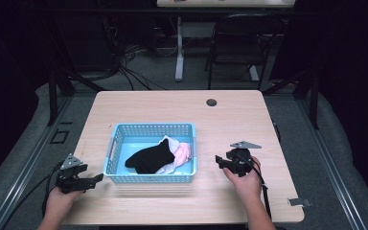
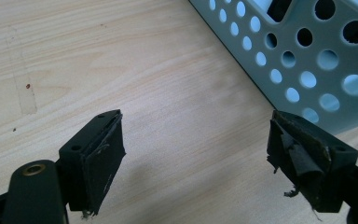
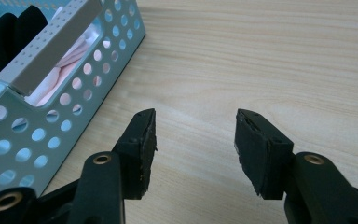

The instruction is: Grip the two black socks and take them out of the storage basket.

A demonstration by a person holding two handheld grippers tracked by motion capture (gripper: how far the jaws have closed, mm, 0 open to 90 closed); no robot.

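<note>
A light blue perforated basket (image 1: 152, 128) stands in the middle of the wooden table (image 1: 230, 120). Inside lie a black garment (image 1: 149, 157) and pink and white cloths (image 1: 181, 153). My left gripper (image 1: 97, 179) rests on the table just left of the basket's near left corner, open, with nothing between its jaws; its own view has the basket wall (image 2: 307, 60) at upper right. My right gripper (image 1: 217, 160) sits to the right of the basket, open and empty, pointing toward it. The basket's handle (image 3: 51, 46) and pale cloth (image 3: 60, 70) appear at the left of the right gripper view.
A round cable hole (image 1: 211, 102) is set in the table's far side. A black chair (image 1: 239, 43) and a white table leg (image 1: 179, 48) stand beyond the table. A small metal piece (image 1: 299, 201) lies at the table's near right corner.
</note>
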